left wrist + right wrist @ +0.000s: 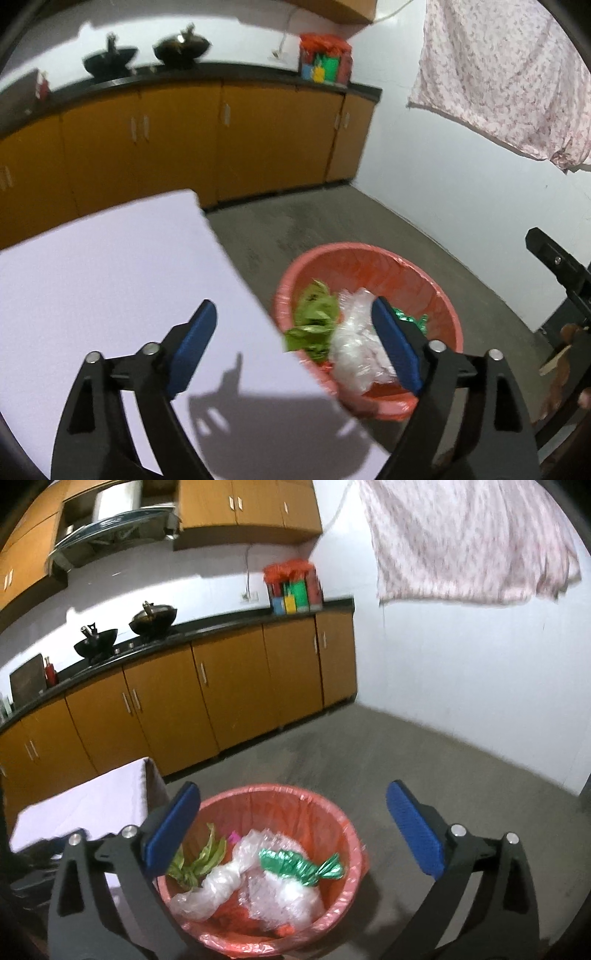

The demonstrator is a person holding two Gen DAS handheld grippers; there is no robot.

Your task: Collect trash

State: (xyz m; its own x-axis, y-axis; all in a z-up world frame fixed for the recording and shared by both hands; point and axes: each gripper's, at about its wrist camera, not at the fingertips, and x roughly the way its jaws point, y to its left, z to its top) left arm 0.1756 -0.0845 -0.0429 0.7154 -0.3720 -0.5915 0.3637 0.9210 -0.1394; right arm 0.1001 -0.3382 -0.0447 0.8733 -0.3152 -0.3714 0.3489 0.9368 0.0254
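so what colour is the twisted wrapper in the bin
Shiny green wrapper, clearest in the right wrist view.

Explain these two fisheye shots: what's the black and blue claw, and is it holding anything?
No robot here: a person carries a hand-held gripper in each hand, with a camera looking along its blue-padded fingers. One picture is from the left hand-held gripper, above the edge of a white table. The other is from the right hand-held gripper, over a red-lined bin on the kitchen floor. Both are open and hold nothing. The bin holds clear plastic wrap, green leaves and a green foil wrapper.
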